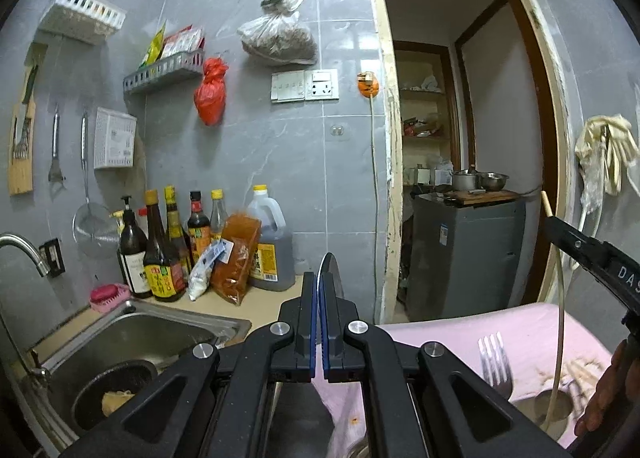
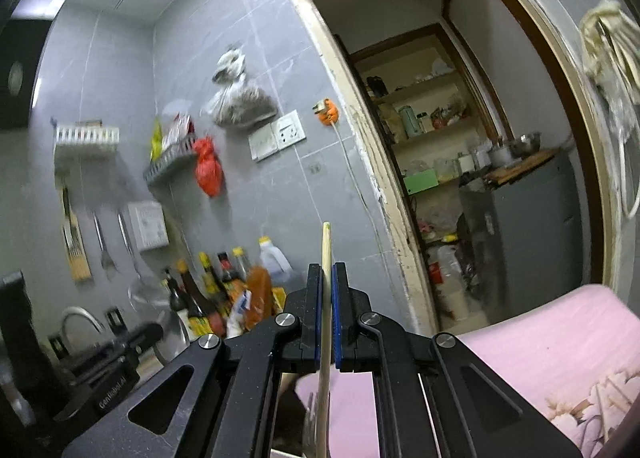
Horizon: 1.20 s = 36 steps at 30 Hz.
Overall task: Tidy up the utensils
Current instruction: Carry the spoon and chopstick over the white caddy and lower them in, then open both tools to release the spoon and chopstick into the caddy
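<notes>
Left tongs [image 1: 320,298] are clamping down tight on a thin, dark, flat metal utensil [image 1: 334,278], seen edge-on and sticking up past the tips; honestly can't tell what kind of utensil it is from this angle. They're hovering over the counter [image 1: 260,304] edge, right by the steel sink [image 1: 132,338], with the sauce bottles [image 1: 160,254] lined up behind against the grey tile wall.

Right tongs [image 2: 328,294] are squeezing a pale wooden chopstick [image 2: 326,298], which is standing nearly upright between the blue pads [image 2: 318,318] and poking out above them. In the left view you can see those tongs coming in from the right with the stick hanging down.

A silver fork [image 1: 496,362] is lying on the pink cloth [image 1: 528,334] below, tines pointing away, well apart from both tongs.
</notes>
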Each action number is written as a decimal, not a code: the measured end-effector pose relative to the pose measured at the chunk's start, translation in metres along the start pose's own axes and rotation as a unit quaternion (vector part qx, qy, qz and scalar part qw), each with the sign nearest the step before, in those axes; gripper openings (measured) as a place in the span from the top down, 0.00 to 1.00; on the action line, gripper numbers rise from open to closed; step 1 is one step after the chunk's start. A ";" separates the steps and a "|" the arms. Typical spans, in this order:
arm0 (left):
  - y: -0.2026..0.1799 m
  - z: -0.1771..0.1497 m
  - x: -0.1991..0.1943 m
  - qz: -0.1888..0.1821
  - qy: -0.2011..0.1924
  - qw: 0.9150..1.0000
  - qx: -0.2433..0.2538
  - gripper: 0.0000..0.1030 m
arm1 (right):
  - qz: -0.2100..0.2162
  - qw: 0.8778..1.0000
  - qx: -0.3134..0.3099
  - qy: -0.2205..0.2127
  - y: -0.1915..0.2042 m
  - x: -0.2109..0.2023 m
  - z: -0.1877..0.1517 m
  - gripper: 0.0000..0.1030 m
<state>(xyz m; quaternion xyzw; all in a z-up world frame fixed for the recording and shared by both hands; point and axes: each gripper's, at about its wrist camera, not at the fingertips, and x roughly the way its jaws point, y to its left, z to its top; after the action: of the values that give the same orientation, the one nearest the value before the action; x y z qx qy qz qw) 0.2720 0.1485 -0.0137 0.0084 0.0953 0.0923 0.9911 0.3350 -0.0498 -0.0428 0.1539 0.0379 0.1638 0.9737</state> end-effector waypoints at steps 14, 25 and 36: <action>-0.022 -0.039 -0.023 0.009 -0.050 0.998 0.032 0.98 | -0.008 0.999 -0.038 0.026 0.001 -0.007 -0.025 0.96; -0.031 -0.056 -0.032 -0.007 -0.024 0.999 0.045 0.97 | -0.002 0.997 -0.033 0.069 -0.008 -0.013 -0.036 0.96; -0.018 -0.049 -0.021 -0.086 0.071 0.994 -0.015 0.94 | 0.007 0.993 -0.020 0.120 -0.014 -0.020 -0.035 0.94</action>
<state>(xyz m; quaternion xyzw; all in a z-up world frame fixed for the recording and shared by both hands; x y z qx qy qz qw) 0.2459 0.1266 -0.0589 -0.0212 0.1649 0.0089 0.9860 0.3164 -0.0589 -0.0795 0.1135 0.1499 0.1887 0.9639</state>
